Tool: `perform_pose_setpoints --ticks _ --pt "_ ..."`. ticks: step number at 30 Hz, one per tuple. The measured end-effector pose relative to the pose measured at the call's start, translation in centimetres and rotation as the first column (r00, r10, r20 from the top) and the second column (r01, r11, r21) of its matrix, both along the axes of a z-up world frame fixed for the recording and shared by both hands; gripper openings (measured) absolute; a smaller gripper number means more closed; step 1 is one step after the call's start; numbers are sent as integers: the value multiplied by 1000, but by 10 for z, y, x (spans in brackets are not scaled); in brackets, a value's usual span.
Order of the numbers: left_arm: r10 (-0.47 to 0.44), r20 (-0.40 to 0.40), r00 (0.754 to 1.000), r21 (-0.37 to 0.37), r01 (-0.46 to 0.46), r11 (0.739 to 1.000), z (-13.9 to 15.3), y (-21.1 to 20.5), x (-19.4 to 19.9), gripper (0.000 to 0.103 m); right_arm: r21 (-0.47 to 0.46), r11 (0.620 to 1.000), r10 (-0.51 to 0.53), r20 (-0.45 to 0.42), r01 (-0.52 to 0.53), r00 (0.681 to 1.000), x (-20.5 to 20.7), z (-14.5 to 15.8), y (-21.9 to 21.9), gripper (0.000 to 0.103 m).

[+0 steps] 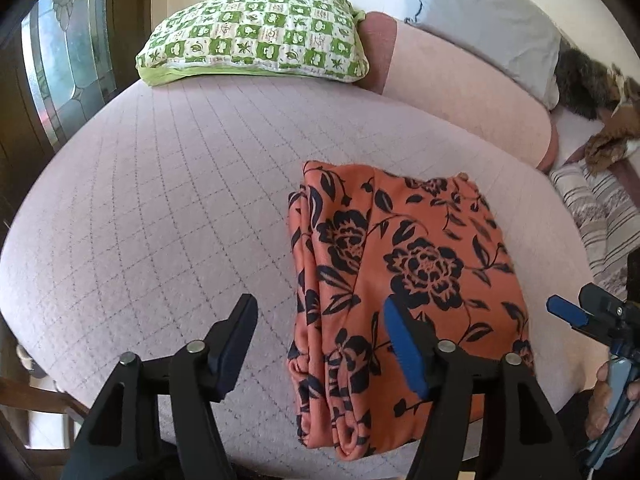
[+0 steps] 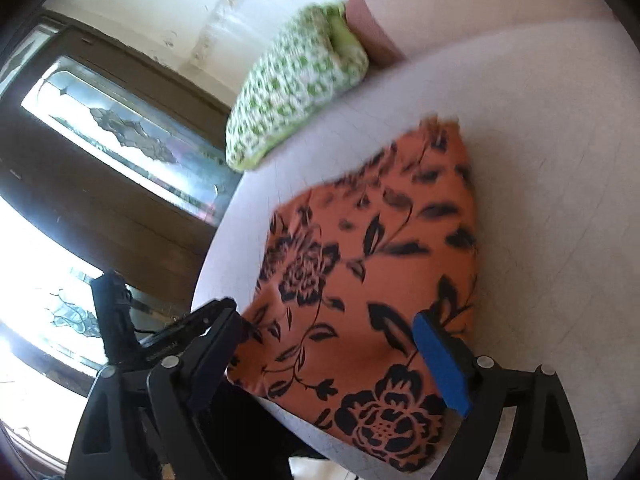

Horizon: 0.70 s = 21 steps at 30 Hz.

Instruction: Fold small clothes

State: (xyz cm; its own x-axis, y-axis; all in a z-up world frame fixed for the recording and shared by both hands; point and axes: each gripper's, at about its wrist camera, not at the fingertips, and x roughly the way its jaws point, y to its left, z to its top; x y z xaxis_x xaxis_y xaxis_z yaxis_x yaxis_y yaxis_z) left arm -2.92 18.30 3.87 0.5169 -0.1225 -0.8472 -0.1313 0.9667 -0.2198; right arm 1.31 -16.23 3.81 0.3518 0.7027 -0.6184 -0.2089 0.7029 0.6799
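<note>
Left jaws: left gripper spread wide, nothing between the pads; one black finger over bare bedcover, the blue-padded finger over the near part of the garment, above it rather than pressing.
Right jaws: right gripper also spread wide and empty; the garment lies under and between the two fingers, no pad visibly pressing on it. In the left wrist view its blue-tipped finger shows at the garment's right side, with a hand on the handle.
Garment: orange knit cloth with a black flower print, folded into a compact rectangle with stacked layered edges along its left side; lies flat near the front edge of the bedcover.
Bedcover: pale lilac quilted fabric with a stitched grid, directly under the garment.
Pillow: green-and-white checked cushion, well beyond the garment at the far side.
Grey pillow: beyond the garment, far right.
Window: leaded patterned glass in a dark wooden frame, left of the garment, off the bed.
</note>
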Motion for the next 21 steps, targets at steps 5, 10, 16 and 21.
perform_pose_setpoints --ticks 5,10,16,21 --pt "-4 -7 1000 -125 3 992 -23 10 27 79 -6 995 -104 -87 104 991 27 -26 -31 90" --pt "-70 -133 989 -182 45 982 -72 -5 49 51 -19 999 40 -234 -46 971 66 -79 15 77" --pt "-143 13 990 -116 143 983 -22 -42 51 24 -60 993 95 -73 -99 993 67 -30 18 36" --pt "-200 169 965 -88 217 972 33 -97 98 25 -55 998 22 83 -17 996 95 30 -38 37"
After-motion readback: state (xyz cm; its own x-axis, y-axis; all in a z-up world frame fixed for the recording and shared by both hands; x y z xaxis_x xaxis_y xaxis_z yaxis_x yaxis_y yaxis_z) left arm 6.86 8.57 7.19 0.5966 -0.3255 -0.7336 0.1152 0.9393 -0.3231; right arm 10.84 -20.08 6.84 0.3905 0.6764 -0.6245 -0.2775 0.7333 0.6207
